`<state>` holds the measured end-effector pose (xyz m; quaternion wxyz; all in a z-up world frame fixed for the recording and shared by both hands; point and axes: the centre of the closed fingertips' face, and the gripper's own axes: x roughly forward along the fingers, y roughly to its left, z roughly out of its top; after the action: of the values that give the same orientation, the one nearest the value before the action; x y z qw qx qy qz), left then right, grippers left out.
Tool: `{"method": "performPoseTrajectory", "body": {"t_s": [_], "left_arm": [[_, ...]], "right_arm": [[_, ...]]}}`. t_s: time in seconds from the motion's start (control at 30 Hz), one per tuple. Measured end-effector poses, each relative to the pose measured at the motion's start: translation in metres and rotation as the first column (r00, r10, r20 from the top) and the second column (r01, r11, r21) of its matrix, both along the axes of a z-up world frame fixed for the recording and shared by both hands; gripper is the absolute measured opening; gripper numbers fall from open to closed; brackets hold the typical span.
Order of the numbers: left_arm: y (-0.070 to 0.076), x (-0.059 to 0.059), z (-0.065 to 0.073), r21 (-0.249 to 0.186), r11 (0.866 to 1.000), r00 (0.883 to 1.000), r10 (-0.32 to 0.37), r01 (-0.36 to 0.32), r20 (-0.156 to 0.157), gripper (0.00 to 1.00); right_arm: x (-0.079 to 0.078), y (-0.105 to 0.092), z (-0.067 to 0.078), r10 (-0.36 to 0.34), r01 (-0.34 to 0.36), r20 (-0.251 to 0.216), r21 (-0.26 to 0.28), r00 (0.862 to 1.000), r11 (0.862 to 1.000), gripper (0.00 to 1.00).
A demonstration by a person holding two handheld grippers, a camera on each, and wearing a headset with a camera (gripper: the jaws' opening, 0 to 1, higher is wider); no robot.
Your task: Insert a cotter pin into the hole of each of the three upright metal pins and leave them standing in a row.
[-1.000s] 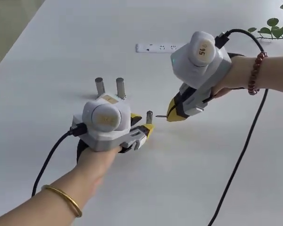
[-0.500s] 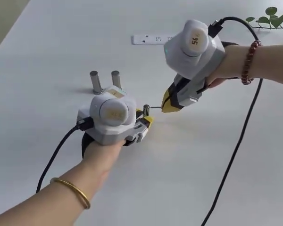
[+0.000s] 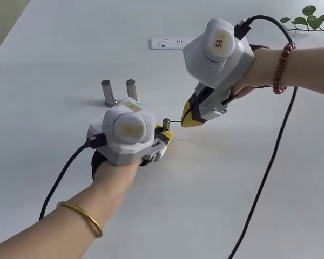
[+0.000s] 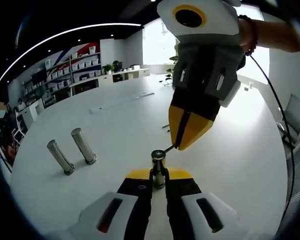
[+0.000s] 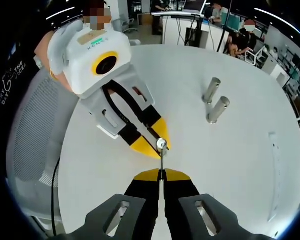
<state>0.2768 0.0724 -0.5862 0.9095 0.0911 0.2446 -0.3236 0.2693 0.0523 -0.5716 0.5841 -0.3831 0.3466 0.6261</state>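
One stiff metal pin (image 4: 158,159), lower centre, clamped low by my left gripper (image 4: 158,176); my right gripper (image 5: 161,174) pinches the thin, probably bendable cotter pin (image 5: 162,159) by its tail.

Wears gold bangle (image 3: 81,218) and red bead bracelet (image 3: 282,67); left gripper (image 3: 164,135) and right gripper (image 3: 185,121) pale grey, yellow-tipped, with black cables (image 3: 270,167).

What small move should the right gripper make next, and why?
Probably ease the right gripper forward, feeding the cotter pin into the metal pin. The left gripper is shut on that pin, holding it upright, and the cotter pin's tip sits at its top.
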Motion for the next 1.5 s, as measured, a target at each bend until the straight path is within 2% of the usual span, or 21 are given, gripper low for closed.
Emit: {"method": "performPoseTrajectory", "body": {"t_s": [0.4,0.63,0.87,1.2,1.27,1.4,1.5], "left_arm": [[-0.003,0.000,-0.001,-0.008,1.000,1.000,-0.003,0.003,0.001,0.07],[-0.004,0.000,-0.002,-0.005,1.000,1.000,0.015,-0.015,0.008,0.07],[-0.004,0.001,-0.001,-0.011,1.000,1.000,0.027,-0.027,0.009,0.07],[-0.004,0.001,-0.002,-0.021,0.999,0.999,0.043,-0.043,0.009,0.07],[-0.004,0.002,-0.002,-0.024,0.999,0.999,0.047,-0.047,0.008,0.07],[-0.004,0.002,-0.001,-0.030,0.998,0.999,0.051,-0.051,0.005,0.07],[-0.004,0.002,-0.002,-0.035,0.998,0.999,0.055,-0.054,0.002,0.07]], "right_arm": [[-0.005,0.004,0.001,0.006,-0.005,0.006,-0.019,1.000,1.000,0.00],[-0.004,0.008,0.001,0.012,-0.010,0.035,-0.036,0.999,0.999,0.00],[-0.008,0.012,0.004,0.011,-0.010,0.040,-0.031,0.999,0.999,0.00],[-0.008,0.016,0.006,-0.018,0.019,0.027,-0.017,0.999,1.000,0.00],[-0.009,0.017,0.007,-0.034,0.034,0.011,-0.006,0.999,0.999,0.00],[-0.008,0.014,0.007,-0.053,0.053,0.005,-0.004,0.999,0.999,0.10],[-0.008,0.010,0.008,-0.066,0.065,0.013,0.008,0.998,0.998,0.10]]}}
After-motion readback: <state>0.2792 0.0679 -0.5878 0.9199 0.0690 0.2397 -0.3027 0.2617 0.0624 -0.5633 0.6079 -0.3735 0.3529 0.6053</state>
